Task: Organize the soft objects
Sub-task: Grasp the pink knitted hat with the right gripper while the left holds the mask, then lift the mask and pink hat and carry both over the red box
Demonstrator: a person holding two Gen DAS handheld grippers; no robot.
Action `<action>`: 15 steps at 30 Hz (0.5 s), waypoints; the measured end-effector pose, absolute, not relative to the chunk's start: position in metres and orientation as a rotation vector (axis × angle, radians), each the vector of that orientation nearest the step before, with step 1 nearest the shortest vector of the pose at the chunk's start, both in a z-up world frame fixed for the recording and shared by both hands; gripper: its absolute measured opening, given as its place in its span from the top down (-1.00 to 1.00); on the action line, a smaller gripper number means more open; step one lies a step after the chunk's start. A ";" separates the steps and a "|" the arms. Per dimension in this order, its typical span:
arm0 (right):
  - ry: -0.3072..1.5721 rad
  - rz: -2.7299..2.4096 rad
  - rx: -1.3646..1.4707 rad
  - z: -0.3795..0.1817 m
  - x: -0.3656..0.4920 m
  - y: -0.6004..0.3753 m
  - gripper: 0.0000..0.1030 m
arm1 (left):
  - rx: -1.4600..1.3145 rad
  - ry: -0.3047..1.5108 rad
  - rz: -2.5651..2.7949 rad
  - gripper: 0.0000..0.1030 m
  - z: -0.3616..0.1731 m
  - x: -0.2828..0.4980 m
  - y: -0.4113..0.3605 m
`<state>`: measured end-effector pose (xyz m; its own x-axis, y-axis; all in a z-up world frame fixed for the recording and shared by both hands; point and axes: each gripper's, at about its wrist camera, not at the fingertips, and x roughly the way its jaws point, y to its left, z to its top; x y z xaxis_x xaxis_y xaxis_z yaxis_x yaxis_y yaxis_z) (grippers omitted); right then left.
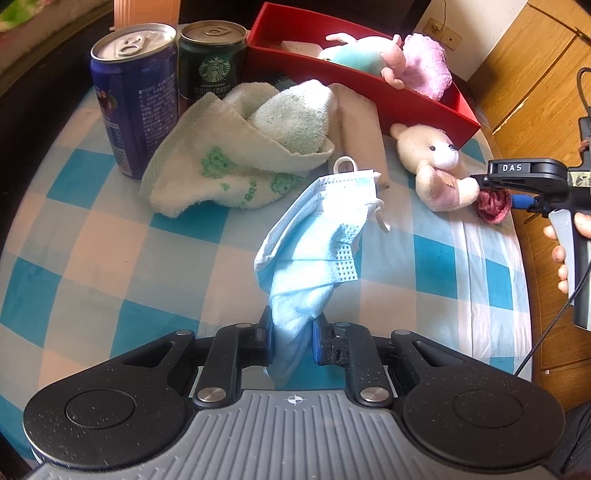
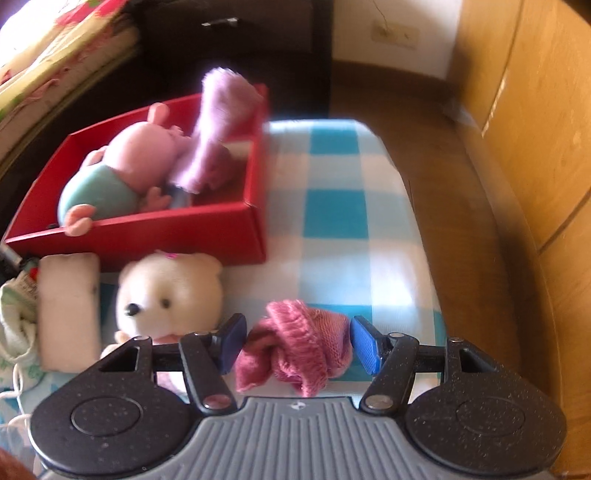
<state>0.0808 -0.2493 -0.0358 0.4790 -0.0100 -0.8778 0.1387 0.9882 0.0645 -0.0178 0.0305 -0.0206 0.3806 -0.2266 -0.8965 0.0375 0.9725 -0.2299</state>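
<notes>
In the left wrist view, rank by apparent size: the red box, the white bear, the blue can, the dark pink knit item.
1. red box
2. blue can, though it may look bigger from nearness
3. white bear
4. dark pink knit item, partly hidden

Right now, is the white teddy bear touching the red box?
Apart. The right wrist view shows a strip of checked cloth between the white teddy bear and the red box.

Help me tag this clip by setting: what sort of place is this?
Probably a room in a home, perhaps a bedroom: a checked cloth covers the table, wooden cabinets line the wall with a socket, and folded floral bedding lies nearby.
</notes>
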 end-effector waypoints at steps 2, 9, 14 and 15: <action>1.095 -0.092 0.154 -0.045 0.082 -0.252 0.23 | -0.187 1.173 -0.168 0.66 -0.021 -0.017 0.031; 1.097 -0.074 0.190 -0.048 0.076 -0.256 0.49 | -0.177 1.170 -0.181 0.65 -0.020 -0.017 0.027; 1.092 -0.062 0.206 -0.046 0.072 -0.259 0.62 | -0.170 1.169 -0.181 0.64 -0.019 -0.016 0.025; 1.093 -0.057 0.208 -0.045 0.071 -0.259 0.64 | -0.169 1.169 -0.182 0.63 -0.019 -0.016 0.024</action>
<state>0.0708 -0.2592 -0.0446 0.4606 0.0567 -0.8858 0.1484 0.9790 0.1399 -0.0160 0.0243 -0.0187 0.3796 -0.2291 -0.8963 0.0540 0.9727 -0.2257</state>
